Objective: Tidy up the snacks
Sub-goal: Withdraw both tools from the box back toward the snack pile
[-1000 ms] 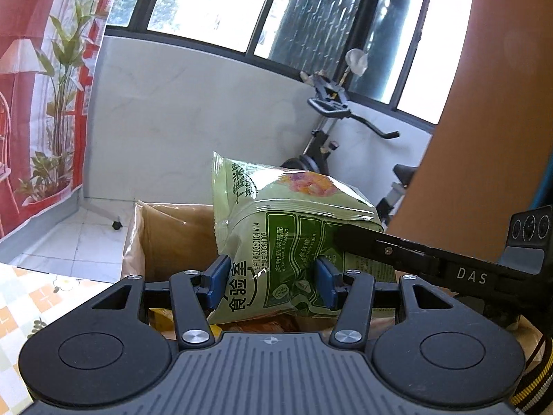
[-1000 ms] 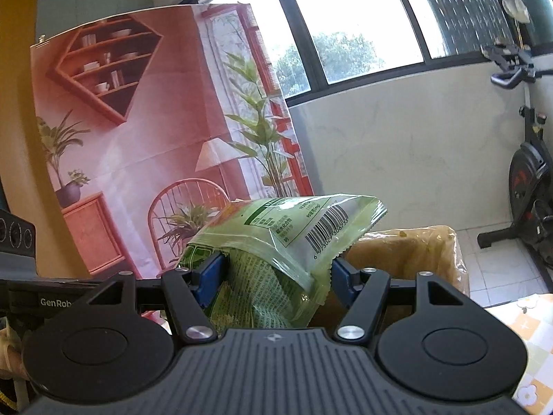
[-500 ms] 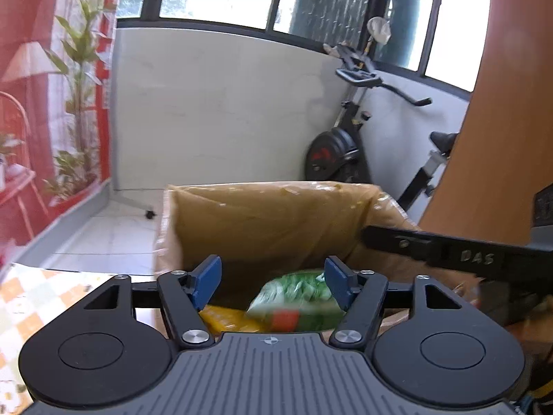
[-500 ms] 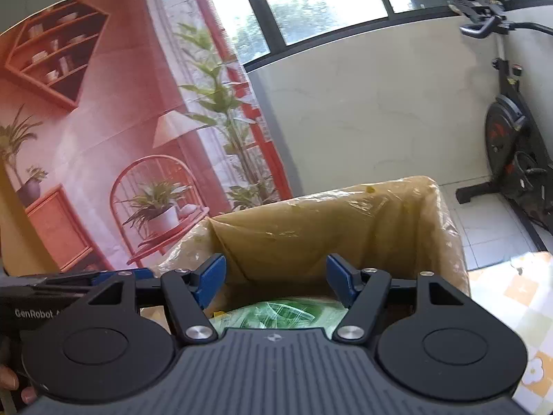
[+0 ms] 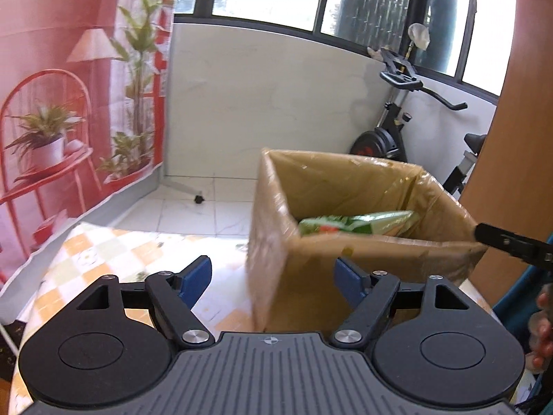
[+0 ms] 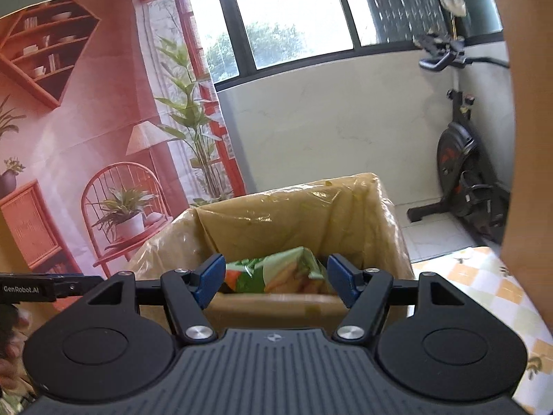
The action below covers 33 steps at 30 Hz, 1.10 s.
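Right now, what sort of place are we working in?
Probably a home's enclosed balcony or sunroom: an exercise bike by the windows, tiled floor, and a printed room backdrop.

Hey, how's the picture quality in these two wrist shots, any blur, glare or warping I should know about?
Left wrist view: the cardboard box and the green snack bag inside it are motion-smeared, and the windows are blown out white. Right wrist view: sharper, though the bag's print is still soft. Both views: fisheye bending curves the window frames and wall edges.
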Each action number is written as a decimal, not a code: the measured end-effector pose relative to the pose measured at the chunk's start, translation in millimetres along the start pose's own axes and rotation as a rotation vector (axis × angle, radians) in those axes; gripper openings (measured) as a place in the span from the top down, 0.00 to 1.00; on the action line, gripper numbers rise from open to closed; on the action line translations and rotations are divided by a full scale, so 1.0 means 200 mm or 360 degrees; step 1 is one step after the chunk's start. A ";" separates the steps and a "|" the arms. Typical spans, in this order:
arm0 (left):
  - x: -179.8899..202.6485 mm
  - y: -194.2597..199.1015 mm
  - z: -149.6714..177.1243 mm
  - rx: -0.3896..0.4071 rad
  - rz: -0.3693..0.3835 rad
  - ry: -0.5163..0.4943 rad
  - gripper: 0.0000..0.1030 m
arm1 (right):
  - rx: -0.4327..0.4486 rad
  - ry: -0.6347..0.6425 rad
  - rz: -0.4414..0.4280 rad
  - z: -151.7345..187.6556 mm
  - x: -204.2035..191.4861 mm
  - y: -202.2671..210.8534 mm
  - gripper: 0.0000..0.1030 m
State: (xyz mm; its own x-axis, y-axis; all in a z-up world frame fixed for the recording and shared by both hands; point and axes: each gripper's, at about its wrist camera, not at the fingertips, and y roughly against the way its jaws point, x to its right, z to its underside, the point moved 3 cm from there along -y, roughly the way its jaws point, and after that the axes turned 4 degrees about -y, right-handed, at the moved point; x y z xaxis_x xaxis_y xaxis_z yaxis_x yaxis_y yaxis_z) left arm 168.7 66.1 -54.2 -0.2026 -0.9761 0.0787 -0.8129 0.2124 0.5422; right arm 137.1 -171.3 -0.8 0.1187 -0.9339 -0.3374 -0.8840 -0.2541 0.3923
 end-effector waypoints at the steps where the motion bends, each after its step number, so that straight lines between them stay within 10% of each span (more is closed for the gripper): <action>1: -0.01 0.03 0.03 0.0005 -0.0011 -0.0004 0.17 | 0.0020 0.0022 0.0000 0.02 -0.02 0.04 0.26; 8: -0.02 0.13 0.18 0.0005 -0.0081 0.0014 0.14 | 0.0093 0.0098 0.0006 0.20 -0.09 0.19 0.00; 20: -0.05 0.30 0.25 0.0029 -0.0286 0.0077 0.14 | 0.0065 0.0007 -0.0020 0.40 -0.06 0.24 0.00; 33: -0.04 0.47 0.14 0.0237 -0.0226 0.0166 0.14 | 0.0308 -0.0167 -0.0079 0.25 0.00 0.42 0.00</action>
State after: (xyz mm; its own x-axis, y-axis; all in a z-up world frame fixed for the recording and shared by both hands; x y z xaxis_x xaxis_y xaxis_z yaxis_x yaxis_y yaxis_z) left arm 77.6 95.0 -27.3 -0.0291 -0.9945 0.1007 -0.9024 0.0695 0.4253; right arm 40.5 -181.0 -10.7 0.1255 -0.8875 -0.4434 -0.9497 -0.2367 0.2051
